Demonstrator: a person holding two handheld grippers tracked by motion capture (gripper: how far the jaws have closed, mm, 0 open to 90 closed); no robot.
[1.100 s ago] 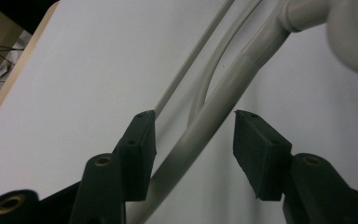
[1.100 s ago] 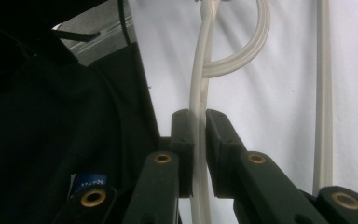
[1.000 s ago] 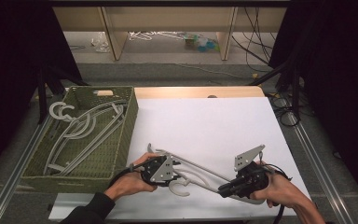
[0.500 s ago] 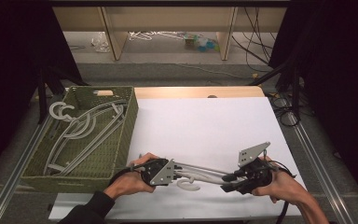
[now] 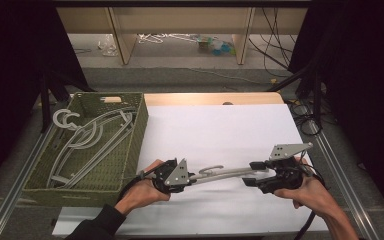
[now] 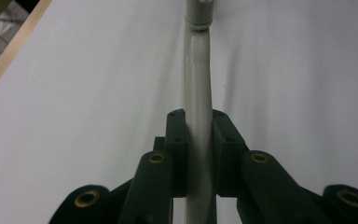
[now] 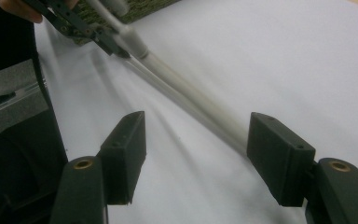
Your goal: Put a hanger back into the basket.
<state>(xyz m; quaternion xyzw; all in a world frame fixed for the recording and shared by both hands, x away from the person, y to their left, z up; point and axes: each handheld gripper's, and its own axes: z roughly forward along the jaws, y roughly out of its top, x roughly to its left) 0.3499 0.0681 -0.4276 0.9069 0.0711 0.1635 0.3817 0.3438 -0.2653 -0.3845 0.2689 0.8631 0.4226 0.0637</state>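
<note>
1. the left claw (image 5: 192, 178) is clamped tight on one end of a grey plastic hanger (image 5: 225, 173); in the left gripper view the hanger's bar (image 6: 198, 116) runs straight up between the two pressed pads.
2. the right claw (image 5: 250, 174) has just been opening: its jaws stand wide apart, and the hanger's bar (image 7: 191, 100) lies between them (blurred), just beside the right-hand pad, not gripped.
3. the hanger stretches between the two claws over the near part of the white counter (image 5: 220, 130), its hook (image 5: 211, 169) near the left claw.
4. a green woven basket (image 5: 139, 131) sits at the counter's left, with more grey hangers (image 5: 92, 140) inside.
</note>
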